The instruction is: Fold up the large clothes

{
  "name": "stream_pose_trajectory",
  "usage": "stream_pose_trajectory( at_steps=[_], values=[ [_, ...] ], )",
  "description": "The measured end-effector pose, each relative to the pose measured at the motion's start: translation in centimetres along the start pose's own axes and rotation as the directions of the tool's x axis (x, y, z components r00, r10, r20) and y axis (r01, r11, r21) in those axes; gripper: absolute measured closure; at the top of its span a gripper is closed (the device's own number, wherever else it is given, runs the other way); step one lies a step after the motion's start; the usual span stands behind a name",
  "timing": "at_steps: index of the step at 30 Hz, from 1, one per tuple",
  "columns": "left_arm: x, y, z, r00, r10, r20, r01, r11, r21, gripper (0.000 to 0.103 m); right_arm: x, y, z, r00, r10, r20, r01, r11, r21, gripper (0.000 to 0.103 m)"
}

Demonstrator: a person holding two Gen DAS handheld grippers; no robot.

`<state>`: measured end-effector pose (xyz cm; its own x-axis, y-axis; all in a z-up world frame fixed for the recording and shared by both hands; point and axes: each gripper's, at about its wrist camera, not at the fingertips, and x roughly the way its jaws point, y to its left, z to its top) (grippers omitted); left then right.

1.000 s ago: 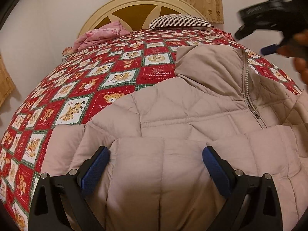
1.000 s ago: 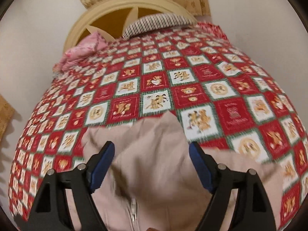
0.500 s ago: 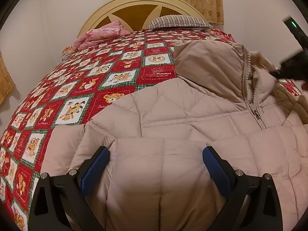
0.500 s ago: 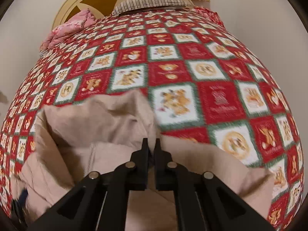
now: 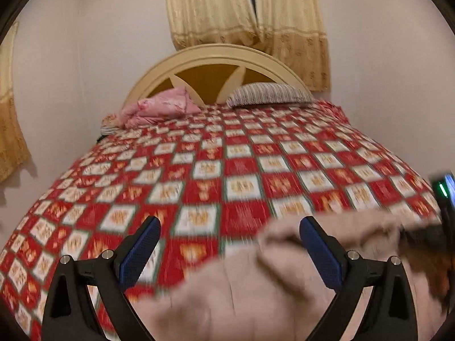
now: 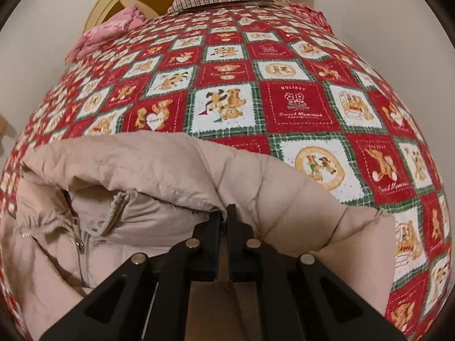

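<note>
Right wrist: right gripper (image 6: 226, 213) clamps beige jacket (image 6: 159, 164) on bed (image 6: 298, 105).

A jacket (image 6: 159, 170) lies at the foot edge of a bed (image 6: 295, 105), its collar toward the headboard (image 5: 216, 56). Two pillows rest at the head edge: one (image 5: 159, 108) at the left corner, the other (image 5: 270, 93) to its right. A curtain (image 5: 247, 8) hangs on the wall behind the headboard; another (image 5: 11, 130) hangs left of the bed.
</note>
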<state>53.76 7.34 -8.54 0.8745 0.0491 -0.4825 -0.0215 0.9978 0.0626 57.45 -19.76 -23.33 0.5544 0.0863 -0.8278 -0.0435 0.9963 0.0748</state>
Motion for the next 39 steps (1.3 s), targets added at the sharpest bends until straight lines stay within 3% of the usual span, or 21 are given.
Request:
stream_pose_trajectory(
  at_steps=[5,8,10,12,14,17,19,22,24,26,28,31,33,36,39],
  values=[
    [8.0,-0.6,1.9,0.995,0.009,-0.099,-0.010,1.000,-0.009,0.004,0.1,0.6,-0.6,0.999,-0.047,0.001,0.047,0.997,-0.060,0.099],
    [11.1,-2.8,-1.2,0.963,0.018,-0.270,0.011,0.994,0.106,0.004,-0.1,1.0,-1.1,0.996,-0.087,0.011,0.088,0.990,-0.112,0.099],
    [11.7,-4.6,-5.1,0.935,0.083,-0.346,0.006,0.969,0.248,0.004,-0.7,0.6,-1.0,0.996,-0.088,0.014,0.089,0.990,-0.113,0.099],
    [10.5,-4.9,-6.4,0.950,0.092,-0.298,-0.003,0.959,0.284,0.004,-2.1,0.1,-0.5,0.997,-0.075,0.036,0.078,0.993,-0.089,0.094],
    [9.8,-5.0,-6.5,0.954,0.095,-0.283,-0.008,0.956,0.294,0.004,-4.3,0.0,0.2,0.993,-0.066,0.101,0.071,0.996,-0.049,0.089],
    [9.9,-5.4,-6.5,0.955,0.104,-0.277,-0.013,0.950,0.312,0.004,-6.8,1.3,2.1,0.978,-0.021,0.207,0.021,1.000,0.004,0.060],
    [9.3,-5.6,-6.0,0.960,0.118,-0.253,-0.029,0.944,0.329,0.004,-6.8,3.2,3.5,0.970,0.030,0.239,-0.029,1.000,-0.009,0.050],
    [6.7,-5.0,-3.0,0.991,0.054,-0.121,-0.026,0.974,0.226,0.004,-2.9,6.8,5.7,0.985,0.097,0.144,-0.086,0.993,-0.079,0.053],
    [5.4,-4.5,-0.8,0.995,-0.073,-0.071,0.080,0.991,0.108,0.004,-0.6,8.0,5.7,0.990,0.087,0.108,-0.078,0.993,-0.092,0.062],
    [6.1,-4.7,0.1,0.973,-0.206,-0.103,0.209,0.978,0.023,0.004,0.7,8.8,4.8,0.993,0.068,0.094,-0.055,0.990,-0.132,0.062],
    [8.4,-5.4,-0.7,0.944,-0.284,-0.170,0.283,0.959,-0.029,0.004,1.2,8.9,3.7,0.995,0.062,0.084,-0.050,0.988,-0.147,0.062],
    [12.1,-6.1,-3.7,0.921,-0.234,-0.311,0.237,0.971,-0.028,0.004,1.9,7.6,2.6,0.995,0.078,0.067,-0.070,0.990,-0.123,0.063],
    [14.0,-5.6,-5.7,0.888,-0.258,-0.381,0.245,0.966,-0.082,0.004,2.2,7.1,2.3,0.994,0.094,0.057,-0.088,0.990,-0.107,0.063],
    [14.1,-4.7,-6.4,0.879,-0.300,-0.369,0.264,0.953,-0.148,0.004,2.5,7.5,1.7,0.994,0.089,0.066,-0.080,0.988,-0.129,0.063],
    [13.8,-5.6,-6.9,0.888,-0.255,-0.383,0.234,0.967,-0.102,0.004,2.9,7.9,1.2,0.994,0.071,0.083,-0.058,0.987,-0.148,0.063]
  ],
)
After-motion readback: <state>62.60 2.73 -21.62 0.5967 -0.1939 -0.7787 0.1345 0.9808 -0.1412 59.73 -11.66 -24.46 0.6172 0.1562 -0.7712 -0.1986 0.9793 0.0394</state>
